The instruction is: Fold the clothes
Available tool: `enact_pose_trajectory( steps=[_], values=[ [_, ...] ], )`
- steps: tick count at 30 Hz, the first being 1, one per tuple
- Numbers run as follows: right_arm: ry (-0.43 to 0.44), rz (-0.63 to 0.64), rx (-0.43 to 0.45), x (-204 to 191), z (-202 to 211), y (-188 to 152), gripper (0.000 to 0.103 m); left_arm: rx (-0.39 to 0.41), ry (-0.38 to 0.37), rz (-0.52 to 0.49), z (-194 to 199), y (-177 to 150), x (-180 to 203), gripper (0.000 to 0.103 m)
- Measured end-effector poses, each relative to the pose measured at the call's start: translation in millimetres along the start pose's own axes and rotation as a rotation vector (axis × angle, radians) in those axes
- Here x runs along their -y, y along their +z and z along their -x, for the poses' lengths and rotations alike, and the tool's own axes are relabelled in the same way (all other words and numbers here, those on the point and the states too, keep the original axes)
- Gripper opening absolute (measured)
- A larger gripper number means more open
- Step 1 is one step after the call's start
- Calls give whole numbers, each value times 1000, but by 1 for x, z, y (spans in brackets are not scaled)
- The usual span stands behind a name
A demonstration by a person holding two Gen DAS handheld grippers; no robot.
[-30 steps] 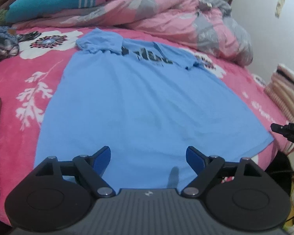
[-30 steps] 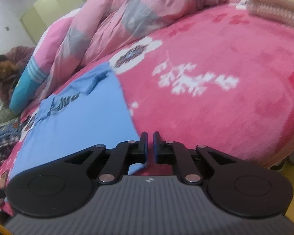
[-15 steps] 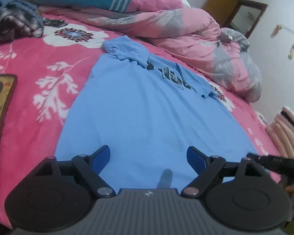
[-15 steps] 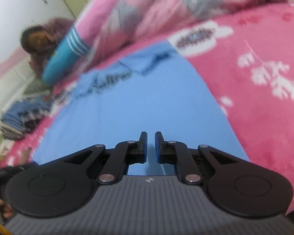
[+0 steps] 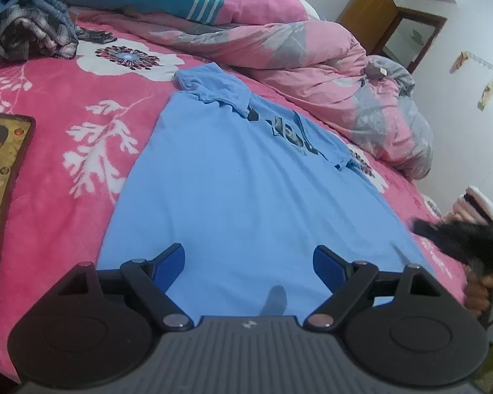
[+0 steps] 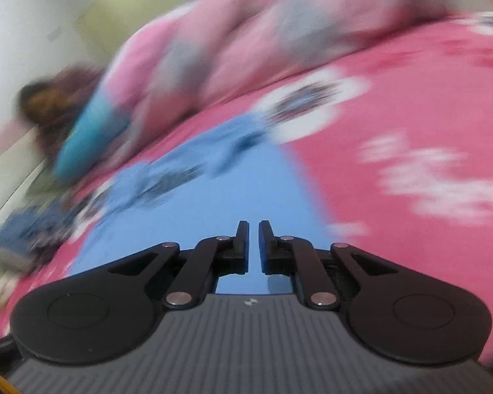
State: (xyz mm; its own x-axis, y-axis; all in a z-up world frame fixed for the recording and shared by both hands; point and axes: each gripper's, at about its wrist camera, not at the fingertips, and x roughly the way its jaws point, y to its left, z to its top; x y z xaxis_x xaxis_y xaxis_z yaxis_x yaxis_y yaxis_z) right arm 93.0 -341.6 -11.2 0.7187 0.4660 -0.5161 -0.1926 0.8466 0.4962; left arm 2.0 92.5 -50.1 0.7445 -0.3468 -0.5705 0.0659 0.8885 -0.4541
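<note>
the blue shirt (image 5: pixel 246 197) lies spread flat on the pink bed (image 5: pixel 49 177), hem at the near edge, collar end toward the rumpled quilt (image 5: pixel 312 65) at the far side. both sleeves look turned in over the chest, partly covering the dark print; the body is otherwise a single open panel, no lengthwise or crosswise fold showing.

over the last second the left gripper (image 5: pixel 249 264) has swung from the middle of the hem toward the shirt's left part, so that the bed's left side and a framed picture (image 5: pixel 3 180) at that edge now show. its jaws stay wide apart, holding nothing, hovering just above the hem. the right gripper (image 6: pixel 253 244) has swept from the bare bed in over the shirt's right hem corner; its view is smeared with motion. its jaws stand nearly together with a thin gap, and no cloth shows between them.

so both tools now sit over the hem end, one toward each side. my reading is that they are lining up on the hem, but nothing is gripped.
</note>
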Motion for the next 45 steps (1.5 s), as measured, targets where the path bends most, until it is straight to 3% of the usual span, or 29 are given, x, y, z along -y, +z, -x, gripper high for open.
enact_pose_trajectory(
  steps=[2,4,5,10,12,16,21,23,26,29,30,31,34,37,39,42,45],
  values=[
    [82,4,-81,-12,-36,0,7,-1,2,-8,0,0,1,87],
    [78,-59,-131,1,-62,4,7,-1,-5,-6,0,0,-1,87],
    [76,-90,-156,8,-75,6,0,-1,-11,-4,1,0,-3,87],
    [-36,-286,-35,89,-49,35,0,0,-45,7,2,-1,-10,87],
    [-60,-253,-16,78,-41,44,5,-4,-51,5,2,0,-11,87],
    [-107,-185,22,56,-26,61,5,-15,-52,2,2,1,-10,87],
    [78,-160,-162,20,-105,59,6,-23,-48,-5,2,2,-9,87],
    [59,-227,-154,43,-128,70,0,-24,-51,-7,2,2,-10,87],
    [11,-337,-118,79,-157,88,0,-22,-64,-4,3,1,-12,87],
    [-154,-430,13,113,-139,113,0,-20,-80,0,4,0,-15,87],
    [-206,-444,46,120,-131,119,4,-19,-84,2,4,0,-16,87],
    [-228,-444,65,119,-121,123,5,-18,-88,3,4,0,-17,87],
    [-85,-401,23,89,-111,113,6,-15,-92,7,4,0,-18,87],
    [126,-323,-206,34,-149,86,12,-18,-88,8,5,0,-17,87],
    [197,-344,-321,18,-183,69,12,-18,-86,8,6,0,-16,87],
    [186,-463,-322,31,-222,69,0,-14,-87,7,7,-1,-17,87],
    [23,-519,-149,55,-220,101,0,-9,-93,8,8,-2,-19,87]
  ],
)
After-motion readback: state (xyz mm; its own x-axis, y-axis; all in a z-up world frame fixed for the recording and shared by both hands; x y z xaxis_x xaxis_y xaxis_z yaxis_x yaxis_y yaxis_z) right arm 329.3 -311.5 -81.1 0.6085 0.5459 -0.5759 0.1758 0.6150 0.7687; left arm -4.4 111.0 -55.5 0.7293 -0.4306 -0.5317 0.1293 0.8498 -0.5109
